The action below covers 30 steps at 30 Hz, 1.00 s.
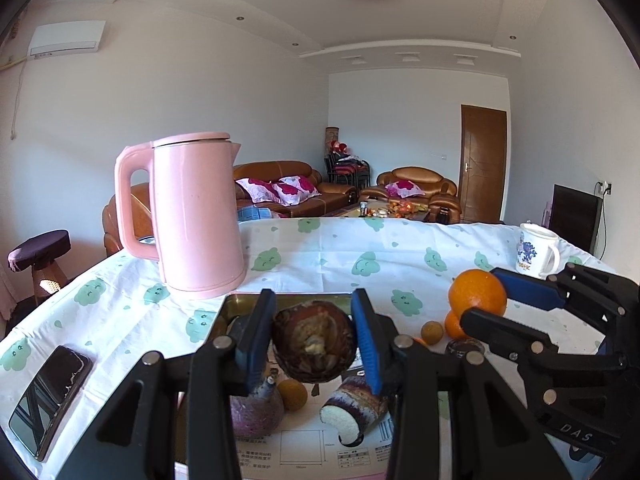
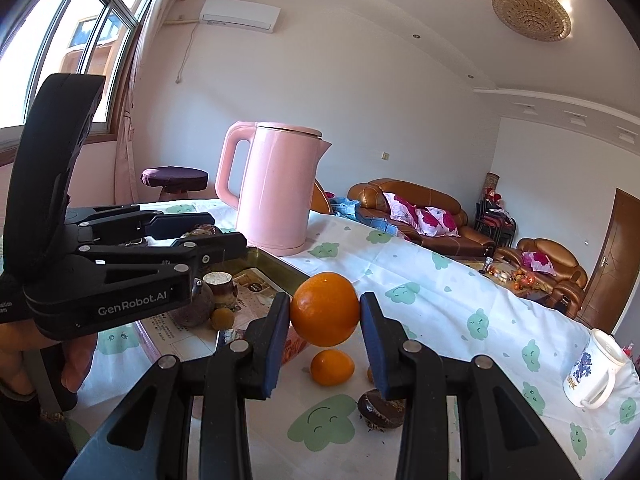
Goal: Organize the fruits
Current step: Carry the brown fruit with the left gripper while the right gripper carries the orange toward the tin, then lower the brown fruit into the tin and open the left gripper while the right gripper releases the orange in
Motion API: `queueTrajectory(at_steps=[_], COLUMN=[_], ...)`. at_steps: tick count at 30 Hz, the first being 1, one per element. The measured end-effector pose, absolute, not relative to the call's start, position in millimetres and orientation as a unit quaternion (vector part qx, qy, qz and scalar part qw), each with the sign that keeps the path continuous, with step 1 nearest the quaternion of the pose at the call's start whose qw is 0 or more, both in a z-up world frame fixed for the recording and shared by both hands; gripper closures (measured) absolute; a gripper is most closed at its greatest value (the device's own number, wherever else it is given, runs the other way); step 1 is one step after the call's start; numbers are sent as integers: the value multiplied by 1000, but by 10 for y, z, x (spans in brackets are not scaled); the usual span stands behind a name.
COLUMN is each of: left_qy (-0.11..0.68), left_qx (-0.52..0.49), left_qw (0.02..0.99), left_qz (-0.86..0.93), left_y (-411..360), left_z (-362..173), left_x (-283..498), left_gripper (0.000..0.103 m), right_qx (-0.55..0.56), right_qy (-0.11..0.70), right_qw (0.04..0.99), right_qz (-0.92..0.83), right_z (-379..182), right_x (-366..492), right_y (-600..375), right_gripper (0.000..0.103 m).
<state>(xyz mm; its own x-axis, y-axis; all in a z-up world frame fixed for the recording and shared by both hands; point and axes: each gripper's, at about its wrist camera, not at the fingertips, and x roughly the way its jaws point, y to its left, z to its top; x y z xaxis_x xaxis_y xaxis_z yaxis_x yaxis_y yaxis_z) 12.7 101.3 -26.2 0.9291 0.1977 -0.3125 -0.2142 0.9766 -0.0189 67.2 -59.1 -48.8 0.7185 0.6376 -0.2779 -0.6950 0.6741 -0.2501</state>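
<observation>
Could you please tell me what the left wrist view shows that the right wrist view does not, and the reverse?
Only the left wrist view shows the phone lying on the tablecloth and the cut piece with a white face in the tray. Only the right wrist view shows the window and the dark round item below the right gripper. Both show the pink kettle, the mug, the left gripper shut on the brown root, and the right gripper shut on the orange.

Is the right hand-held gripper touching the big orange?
Touching: the right wrist view shows the right hand-held gripper with both blue pads pressed against the big orange, held off the table.
</observation>
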Motion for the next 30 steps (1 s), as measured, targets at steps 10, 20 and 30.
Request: queueTrajectory(at_steps=[10, 20, 30], left_qy=[166, 187, 201], left_qx=[-38, -41, -40], left_qw=[978, 973, 970], left_qz=[122, 126, 128], left_y=[1225, 1361, 1412], left_z=[-298, -378, -423], left_x=[100, 118, 142], left_gripper=[63, 63, 63], right_qx=[-178, -187, -188], right_qy=[91, 101, 120], right_qw=[904, 894, 887], right_qz=[377, 395, 405], right_z=[-521, -555, -639], right_x=[662, 673, 728], right_y=[-406, -150, -18], right_gripper=[65, 65, 65])
